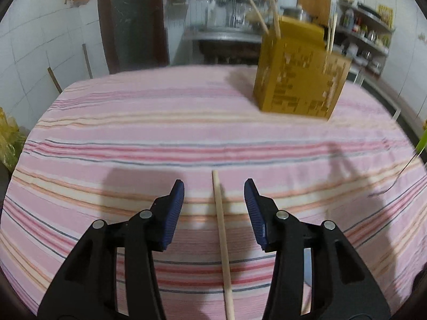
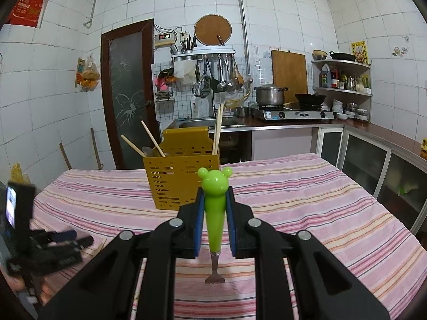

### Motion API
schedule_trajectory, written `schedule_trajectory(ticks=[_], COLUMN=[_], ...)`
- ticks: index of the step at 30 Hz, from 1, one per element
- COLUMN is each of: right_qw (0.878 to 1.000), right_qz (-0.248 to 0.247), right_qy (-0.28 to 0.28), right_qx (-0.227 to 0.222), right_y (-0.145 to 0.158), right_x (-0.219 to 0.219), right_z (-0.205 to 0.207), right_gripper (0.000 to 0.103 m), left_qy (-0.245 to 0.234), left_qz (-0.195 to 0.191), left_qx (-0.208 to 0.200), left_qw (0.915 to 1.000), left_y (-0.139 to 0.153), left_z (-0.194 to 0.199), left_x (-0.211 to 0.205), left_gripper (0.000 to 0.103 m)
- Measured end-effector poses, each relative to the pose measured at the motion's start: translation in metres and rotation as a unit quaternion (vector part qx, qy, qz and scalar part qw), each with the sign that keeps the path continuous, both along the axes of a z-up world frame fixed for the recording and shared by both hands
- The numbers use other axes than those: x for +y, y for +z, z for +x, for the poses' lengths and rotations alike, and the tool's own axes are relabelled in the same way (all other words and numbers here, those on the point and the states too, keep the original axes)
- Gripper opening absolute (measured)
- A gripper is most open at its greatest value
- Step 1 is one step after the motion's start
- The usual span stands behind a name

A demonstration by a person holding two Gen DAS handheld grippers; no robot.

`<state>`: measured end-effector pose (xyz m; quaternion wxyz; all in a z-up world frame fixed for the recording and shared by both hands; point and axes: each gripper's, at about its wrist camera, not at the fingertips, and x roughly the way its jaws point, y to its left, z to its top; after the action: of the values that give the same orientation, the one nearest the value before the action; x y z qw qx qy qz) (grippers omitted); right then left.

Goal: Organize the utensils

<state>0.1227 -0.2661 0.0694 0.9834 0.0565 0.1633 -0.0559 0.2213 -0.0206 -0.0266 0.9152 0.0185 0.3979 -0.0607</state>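
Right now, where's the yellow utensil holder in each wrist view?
Left wrist: yellow utensil holder sits upper right, blurred, on the striped tablecloth, chopsticks sticking out of it.
Right wrist: the holder is at centre, just left of and behind the green bear-handled fork clamped in the right gripper.
Shared landmark: the dark-framed door behind the table.

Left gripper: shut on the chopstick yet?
No. The left gripper is open, its blue pads well apart on either side of the chopstick, which lies on the striped tablecloth.
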Motion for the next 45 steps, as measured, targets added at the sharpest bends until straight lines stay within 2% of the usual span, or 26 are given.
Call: schedule_trajectory(ticks=[3, 5, 6, 9, 11, 18, 24, 26, 30, 33, 45], right_qw=[1.000, 1.000, 1.000, 1.000, 1.000, 1.000, 1.000, 1.000, 1.000, 1.000, 1.000], right_qz=[0.004, 0.004, 0.004, 0.002, 0.002, -0.001, -0.003, -0.004, -0.004, -0.003, -0.007], right_qy=[0.000, 0.000, 0.000, 0.001, 0.002, 0.002, 0.002, 0.003, 0.004, 0.006, 0.026], right_qx=[-0.001, -0.002, -0.002, 0.000, 0.003, 0.008, 0.008, 0.008, 0.009, 0.009, 0.001], right_y=[0.001, 0.000, 0.000, -0.002, -0.003, -0.005, -0.003, -0.004, -0.004, -0.003, 0.004], right_x=[-0.002, -0.001, 0.000, 0.001, 0.002, 0.005, 0.006, 0.007, 0.008, 0.009, 0.012], right_z=[0.002, 0.002, 0.003, 0.005, 0.006, 0.010, 0.015, 0.016, 0.018, 0.019, 0.025], right_gripper=[0.016, 0.016, 0.016, 0.016, 0.016, 0.016, 0.016, 0.016, 0.016, 0.016, 0.016], left_qy=[0.000, -0.003, -0.003, 0.000, -0.002, -0.004, -0.008, -0.012, -0.016, -0.013, -0.004], left_qz=[0.012, 0.006, 0.002, 0.005, 0.007, -0.001, -0.043, -0.048, -0.064, -0.073, -0.072], left_qx=[0.027, 0.052, 0.062, 0.058, 0.057, 0.026, -0.056, -0.097, -0.150, -0.172, -0.209], left_qw=[0.9996, 0.9986, 0.9981, 0.9983, 0.9983, 0.9996, 0.9975, 0.9940, 0.9865, 0.9823, 0.9752], left_y=[-0.015, -0.024, -0.028, -0.029, -0.027, -0.010, 0.042, 0.064, 0.094, 0.106, 0.119], left_z=[0.010, 0.019, 0.023, 0.026, 0.028, 0.022, -0.001, -0.012, -0.028, -0.033, -0.039], left_x=[-0.006, -0.007, -0.006, -0.008, -0.010, -0.011, -0.005, -0.006, -0.002, 0.000, -0.006], left_gripper=[0.041, 0.019, 0.018, 0.014, 0.005, 0.004, 0.004, 0.004, 0.004, 0.004, 0.004])
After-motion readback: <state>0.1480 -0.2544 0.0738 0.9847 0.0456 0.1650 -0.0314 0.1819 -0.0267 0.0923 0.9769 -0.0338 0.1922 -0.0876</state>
